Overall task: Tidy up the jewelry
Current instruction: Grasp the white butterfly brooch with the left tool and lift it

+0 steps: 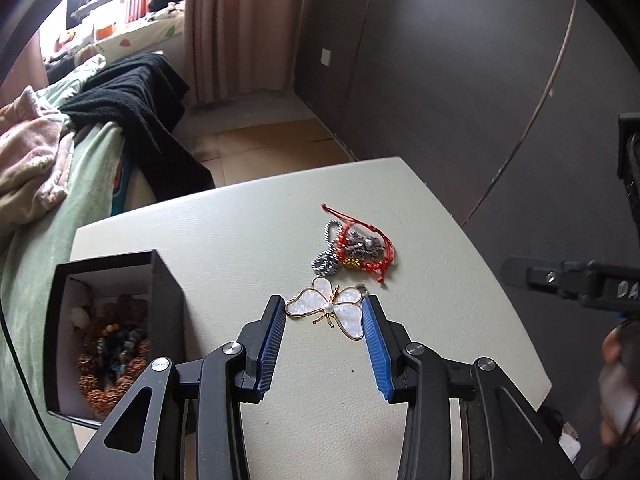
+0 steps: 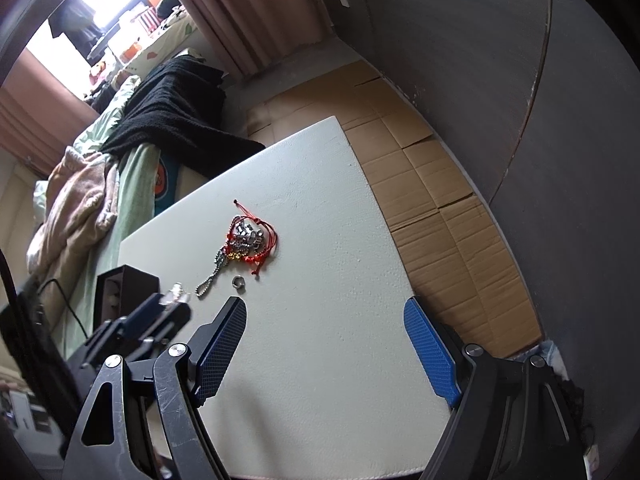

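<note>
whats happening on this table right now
A person with a gripper in each hand is sorting jewelry on a white table. The left gripper grips a butterfly brooch between its blue pads, next to an open black box already holding beaded pieces. A tangle of red cord bracelets, a ball chain and a small ring remain on the table. The right gripper is open and empty.

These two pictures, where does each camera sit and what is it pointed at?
Left wrist view: sits on the left gripper, looks down its fingers at the butterfly brooch held between them, black box alongside.
Right wrist view: sits on the right gripper, jaws wide and empty, looks down on the white table.
Both show the red cord bracelet pile, the table, and the other gripper at the edge.
</note>
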